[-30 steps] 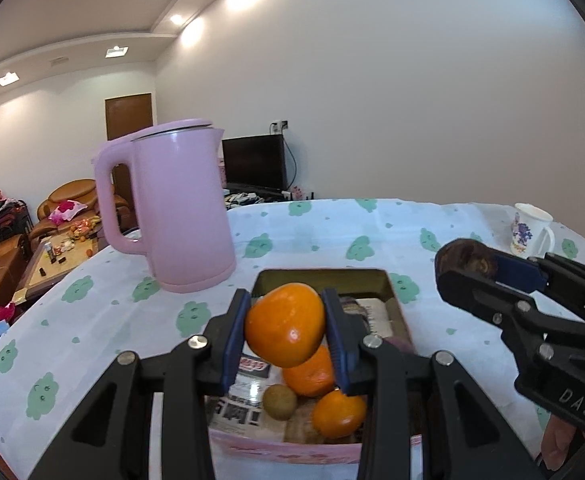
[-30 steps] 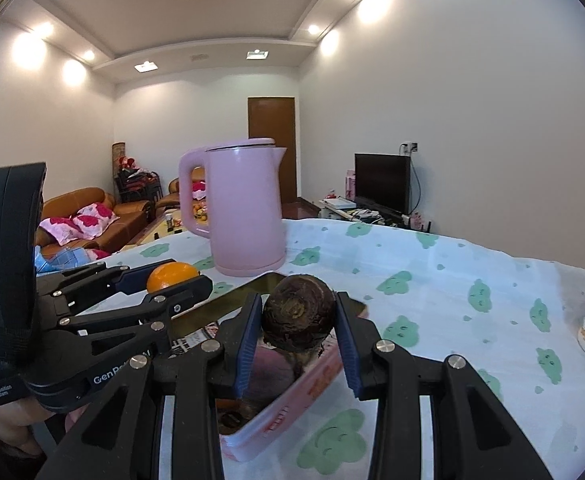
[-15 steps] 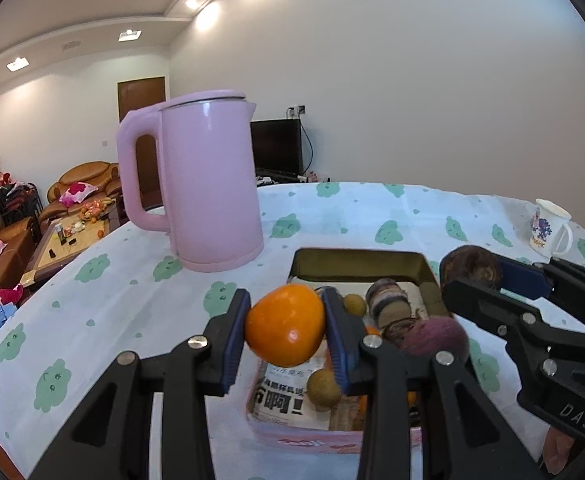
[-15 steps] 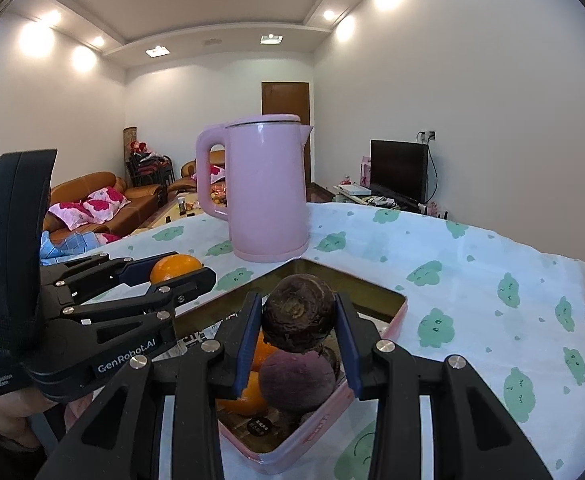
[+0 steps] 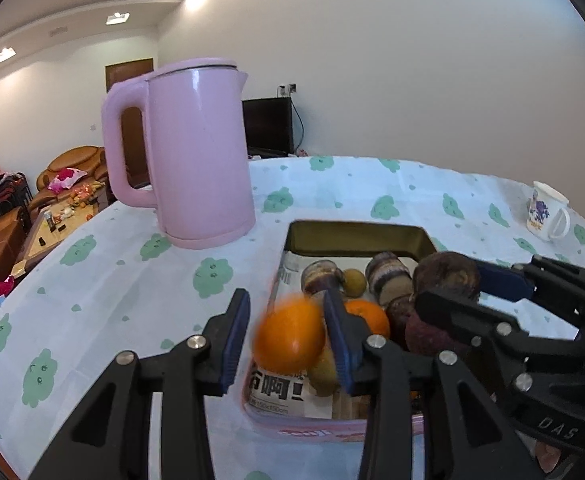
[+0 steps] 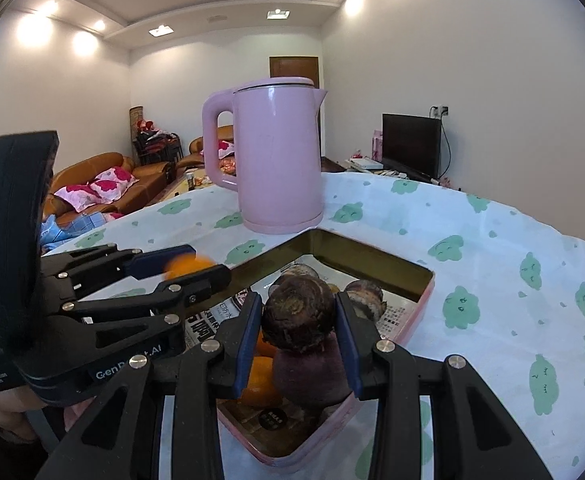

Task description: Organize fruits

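The left wrist view shows the left tongs point(image 5: 286, 334) over the near left edge of a pink tin box point(image 5: 304, 430). Their jaws are opening, and a blurry orange point(image 5: 290, 336) sits between them. There is a gap by the left pad, and the orange is close against the right pad, so the pads do not squeeze it. The box sits on a desk point(image 5: 132, 280) with a white cloth that has green cloud shapes. Inside the box are another orange point(image 5: 366, 316), a small brown-green fruit point(image 5: 322, 374), a dark purple fruit point(image 5: 424, 334) and two brown striped pieces near the back. A printed paper point(image 5: 278, 392) lines the bottom. A tall pink kettle point(image 5: 196, 156) stands behind the box on the left, and a white mug point(image 5: 546, 212) stands far off on the right. In the right wrist view, the right tongs point(image 6: 298, 322) are closed tight on a dark brown round fruit point(image 6: 298, 316). They hold it just above the purple fruit in the box.
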`<action>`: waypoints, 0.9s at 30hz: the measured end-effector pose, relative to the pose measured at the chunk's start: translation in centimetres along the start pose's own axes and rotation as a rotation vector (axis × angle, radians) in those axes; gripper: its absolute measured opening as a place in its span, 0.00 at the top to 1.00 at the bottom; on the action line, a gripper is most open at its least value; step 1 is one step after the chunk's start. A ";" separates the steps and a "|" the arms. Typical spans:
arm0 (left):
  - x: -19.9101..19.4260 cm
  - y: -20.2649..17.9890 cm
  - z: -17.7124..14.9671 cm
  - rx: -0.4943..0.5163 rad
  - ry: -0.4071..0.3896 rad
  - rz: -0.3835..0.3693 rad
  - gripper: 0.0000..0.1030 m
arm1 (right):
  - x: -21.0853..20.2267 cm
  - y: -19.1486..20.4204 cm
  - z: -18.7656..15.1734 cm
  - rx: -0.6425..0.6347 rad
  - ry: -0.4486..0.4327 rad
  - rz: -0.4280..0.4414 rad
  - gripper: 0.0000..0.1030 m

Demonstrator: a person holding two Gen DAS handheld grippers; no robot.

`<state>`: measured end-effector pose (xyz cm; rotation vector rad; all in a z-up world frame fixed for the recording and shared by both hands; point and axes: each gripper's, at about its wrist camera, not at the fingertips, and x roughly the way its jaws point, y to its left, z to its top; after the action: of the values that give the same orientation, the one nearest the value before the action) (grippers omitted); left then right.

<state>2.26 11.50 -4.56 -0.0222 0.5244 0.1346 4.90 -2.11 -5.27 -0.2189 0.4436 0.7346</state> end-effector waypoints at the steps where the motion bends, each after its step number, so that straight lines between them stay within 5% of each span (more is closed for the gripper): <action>1: -0.1 -0.1 0.0 0.002 -0.001 -0.002 0.53 | 0.1 0.1 0.0 -0.004 0.007 -0.003 0.62; 8: -0.8 0.4 0.2 -0.006 -0.022 0.016 0.33 | -0.4 -0.3 -0.1 0.013 -0.008 -0.014 0.39; 27: -4.5 -0.6 1.4 -0.006 -0.098 0.013 0.22 | -6.9 -2.3 0.4 0.050 -0.113 -0.190 0.35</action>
<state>-0.82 10.40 -1.14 -0.0175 0.4268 0.1494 2.07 -7.74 -1.67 -0.1687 0.3278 0.5464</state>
